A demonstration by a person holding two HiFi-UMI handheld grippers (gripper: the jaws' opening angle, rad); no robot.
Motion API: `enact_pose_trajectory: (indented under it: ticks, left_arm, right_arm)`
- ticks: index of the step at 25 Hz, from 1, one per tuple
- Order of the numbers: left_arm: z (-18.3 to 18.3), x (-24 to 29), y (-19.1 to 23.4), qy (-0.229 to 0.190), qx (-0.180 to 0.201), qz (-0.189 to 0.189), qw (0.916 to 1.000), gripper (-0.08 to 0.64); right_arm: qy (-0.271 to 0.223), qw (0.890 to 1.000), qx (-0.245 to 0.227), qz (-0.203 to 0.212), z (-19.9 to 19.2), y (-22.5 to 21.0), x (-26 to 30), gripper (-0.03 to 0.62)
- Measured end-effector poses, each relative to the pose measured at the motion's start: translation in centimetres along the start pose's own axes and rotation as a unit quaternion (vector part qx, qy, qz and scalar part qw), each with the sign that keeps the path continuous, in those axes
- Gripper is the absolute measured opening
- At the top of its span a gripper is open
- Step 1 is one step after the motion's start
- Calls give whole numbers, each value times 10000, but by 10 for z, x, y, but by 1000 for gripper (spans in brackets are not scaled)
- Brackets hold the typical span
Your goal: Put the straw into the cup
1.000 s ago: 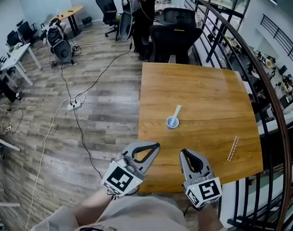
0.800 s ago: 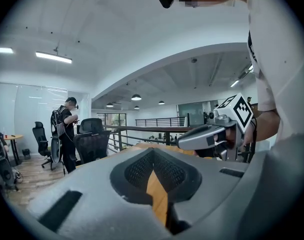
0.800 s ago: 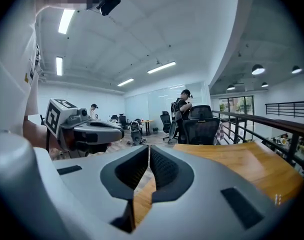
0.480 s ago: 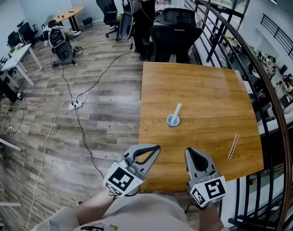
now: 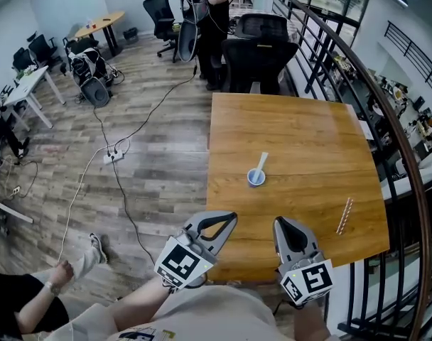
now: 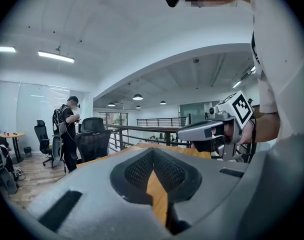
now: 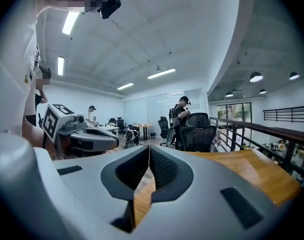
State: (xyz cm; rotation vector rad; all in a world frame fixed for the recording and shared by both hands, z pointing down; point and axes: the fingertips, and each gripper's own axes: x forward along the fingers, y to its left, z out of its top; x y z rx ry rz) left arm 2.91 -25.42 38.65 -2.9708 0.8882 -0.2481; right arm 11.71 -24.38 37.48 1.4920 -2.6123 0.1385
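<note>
A small blue cup (image 5: 255,179) stands near the middle of the wooden table (image 5: 301,130), and a white stick-like piece (image 5: 261,163) leans out of it. A striped straw (image 5: 343,217) lies flat near the table's right front corner. My left gripper (image 5: 231,217) hovers at the front edge, left of centre. Its jaws are shut with nothing in them, as the left gripper view (image 6: 153,151) also shows. My right gripper (image 5: 278,222) is beside it, shut and empty too (image 7: 149,148). Both are well short of the cup and the straw.
Black office chairs (image 5: 262,45) stand at the table's far edge. A curved black railing (image 5: 386,116) runs along the right. Cables (image 5: 113,155) lie across the floor to the left. A person (image 5: 209,9) stands far off; another person's leg (image 5: 77,265) shows lower left.
Both grippers drew back slightly toward the table's front edge, then held still. A person's leg and arm have come into the lower left of the head view.
</note>
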Motion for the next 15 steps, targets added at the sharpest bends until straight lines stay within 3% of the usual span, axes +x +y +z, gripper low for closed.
enact_pose_trajectory:
  ticks: [15]
  left_arm:
    - [18, 1, -3, -90, 160, -38, 9998, 12]
  right_arm:
    - [-67, 9999, -113, -36, 11, 2, -5, 23]
